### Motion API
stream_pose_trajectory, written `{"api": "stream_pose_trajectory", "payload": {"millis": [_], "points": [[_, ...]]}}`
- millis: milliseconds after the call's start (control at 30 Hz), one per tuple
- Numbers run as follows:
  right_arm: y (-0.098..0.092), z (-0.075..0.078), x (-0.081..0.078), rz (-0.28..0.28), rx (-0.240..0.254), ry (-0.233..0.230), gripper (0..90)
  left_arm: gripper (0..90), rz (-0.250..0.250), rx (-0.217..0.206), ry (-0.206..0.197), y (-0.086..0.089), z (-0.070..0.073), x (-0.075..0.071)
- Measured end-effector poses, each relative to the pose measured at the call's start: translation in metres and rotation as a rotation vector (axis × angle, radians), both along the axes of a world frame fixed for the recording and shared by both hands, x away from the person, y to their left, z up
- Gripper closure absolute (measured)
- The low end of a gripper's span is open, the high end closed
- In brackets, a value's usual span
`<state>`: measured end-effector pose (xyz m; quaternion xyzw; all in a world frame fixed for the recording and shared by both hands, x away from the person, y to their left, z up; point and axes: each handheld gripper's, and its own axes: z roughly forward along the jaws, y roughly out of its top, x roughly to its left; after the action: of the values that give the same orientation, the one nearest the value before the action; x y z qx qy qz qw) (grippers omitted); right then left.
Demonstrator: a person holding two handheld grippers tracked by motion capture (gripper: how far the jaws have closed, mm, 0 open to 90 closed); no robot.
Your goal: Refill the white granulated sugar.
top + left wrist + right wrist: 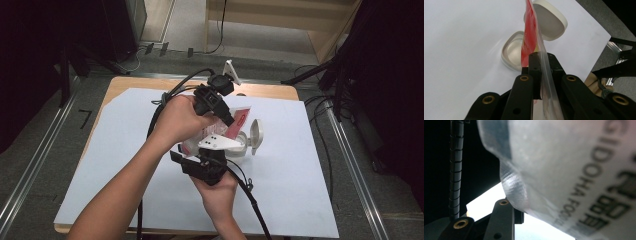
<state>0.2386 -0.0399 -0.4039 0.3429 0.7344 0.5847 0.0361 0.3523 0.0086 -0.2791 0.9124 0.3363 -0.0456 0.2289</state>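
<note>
Both grippers meet over the middle of the white paper sheet (150, 200) covering the wooden table (117, 82). Just at three o'clock of them sits a small white container (511, 51), a rounded-square tub with its hinged lid (551, 21) flipped up, smooth plastic, partly screened by the pouch (530, 32) in the left gripper view. That pouch is glossy film, red print fading to clear plastic, and the left gripper (540, 60) has its black jaws clamped tight on its edge. From the high view the right gripper (207, 162) comes in from six o'clock under a grey plate. In its own view the crinkled clear film with dark lettering sits against the pad; whether those jaws pinch it, I cannot tell. The lettering is blurred and cut off.
</note>
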Motion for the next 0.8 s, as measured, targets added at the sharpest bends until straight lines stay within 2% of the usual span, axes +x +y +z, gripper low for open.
{"api": "stream_pose_trajectory", "payload": {"millis": [133,533,600,800], "points": [[-0.0024,0.0022,0.0003,-0.006,0.001,-0.006,65.4,85.0,-0.002,-0.001,-0.004,-0.0036,0.0018,0.0008],[-0.0056,0.0029,0.0018,0.011,0.028,0.029,63.9,84.7,-0.008,0.02,0.007,-0.009,0.0012,0.0038],[-0.005,0.0037,0.0014,0.02,0.036,0.025,61.5,84.7,-0.009,0.017,-0.007,-0.0074,0.0035,0.0015],[-0.0033,0.0038,0.0017,0.026,0.029,0.019,62.5,84.5,-0.008,0.021,-0.018,-0.0057,0.0034,0.0006]]}}
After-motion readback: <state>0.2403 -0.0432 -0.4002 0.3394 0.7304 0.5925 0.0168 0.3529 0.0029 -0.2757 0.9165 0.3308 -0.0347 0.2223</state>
